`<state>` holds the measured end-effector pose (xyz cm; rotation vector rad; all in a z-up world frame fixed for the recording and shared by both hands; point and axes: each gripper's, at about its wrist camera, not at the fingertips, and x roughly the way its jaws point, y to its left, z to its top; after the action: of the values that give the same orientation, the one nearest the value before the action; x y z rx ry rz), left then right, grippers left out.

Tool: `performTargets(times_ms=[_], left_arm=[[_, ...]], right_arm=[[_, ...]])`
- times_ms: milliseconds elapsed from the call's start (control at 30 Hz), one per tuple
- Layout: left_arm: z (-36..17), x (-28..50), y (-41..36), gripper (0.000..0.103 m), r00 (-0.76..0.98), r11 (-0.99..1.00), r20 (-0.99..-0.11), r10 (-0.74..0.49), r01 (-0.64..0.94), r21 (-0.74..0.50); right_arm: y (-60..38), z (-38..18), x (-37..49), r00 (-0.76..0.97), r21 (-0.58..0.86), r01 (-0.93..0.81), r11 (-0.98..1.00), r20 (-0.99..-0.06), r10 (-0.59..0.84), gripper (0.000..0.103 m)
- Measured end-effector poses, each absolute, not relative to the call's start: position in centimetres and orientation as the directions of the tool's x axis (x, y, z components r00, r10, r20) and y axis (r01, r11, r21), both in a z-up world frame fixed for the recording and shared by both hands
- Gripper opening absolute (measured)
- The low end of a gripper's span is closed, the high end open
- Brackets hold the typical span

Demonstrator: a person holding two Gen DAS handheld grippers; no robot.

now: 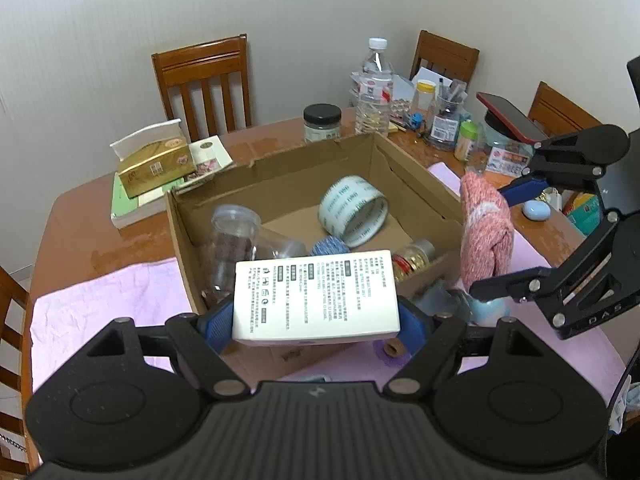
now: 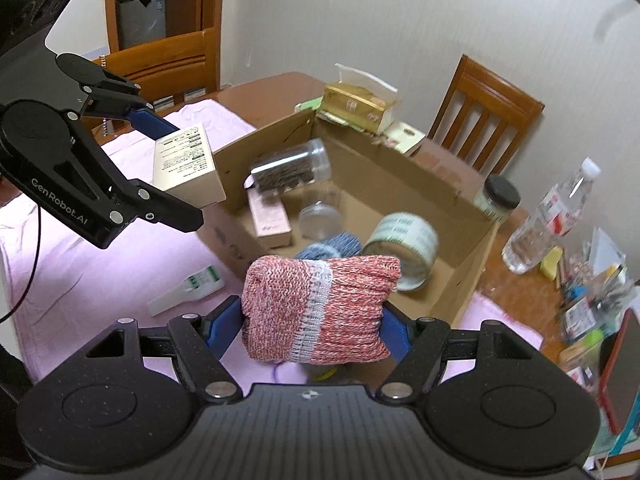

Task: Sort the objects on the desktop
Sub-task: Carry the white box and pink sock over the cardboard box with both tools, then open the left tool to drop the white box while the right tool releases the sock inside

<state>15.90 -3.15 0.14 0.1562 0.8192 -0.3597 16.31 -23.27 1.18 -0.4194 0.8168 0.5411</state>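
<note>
Left gripper (image 1: 316, 320) clamps a smooth white printed carton (image 1: 316, 296), right gripper (image 2: 312, 330) squeezes a chunky pink knit roll (image 2: 320, 308), both held up by the open cardboard box (image 2: 472, 276). Inside: glossy tape roll (image 1: 354, 210), clear plastic jar (image 2: 290, 168), blue knit bundle (image 2: 332, 248). Wrinkly pink cloth (image 1: 100, 304) underneath.

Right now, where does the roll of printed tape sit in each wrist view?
Left wrist: roll of printed tape stands on edge mid-frame, in the cardboard box, toward its far right.
Right wrist: tape right of centre, just beyond the held pink knit bundle.
Shared landmark: the gold tissue box.
</note>
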Motion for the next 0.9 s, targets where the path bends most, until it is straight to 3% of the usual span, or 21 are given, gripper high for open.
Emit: performTargets(times_ms=[467, 633, 900], left_arm=[[-0.5, 19.4, -2.8, 0.08, 0.64, 0.941, -0.74, -0.205, 0.336, 0.029], [-1.3, 20.3, -2.6, 0.089, 0.632, 0.95, -0.755, -0.176, 0.309, 0.037], [-2.2, 20.3, -2.3, 0.09, 0.599, 0.953, -0.78, -0.181, 0.304, 0.012]], right_arm=[[-23.9, 1.9, 20.3, 0.598, -0.172, -0.569, 0.804, -0.758, 0.261, 0.077], [-23.8, 1.4, 21.1, 0.59, -0.169, -0.572, 0.803, -0.764, 0.26, 0.077], [-23.9, 0.5, 23.0, 0.578, -0.166, -0.565, 0.808, -0.779, 0.244, 0.077]])
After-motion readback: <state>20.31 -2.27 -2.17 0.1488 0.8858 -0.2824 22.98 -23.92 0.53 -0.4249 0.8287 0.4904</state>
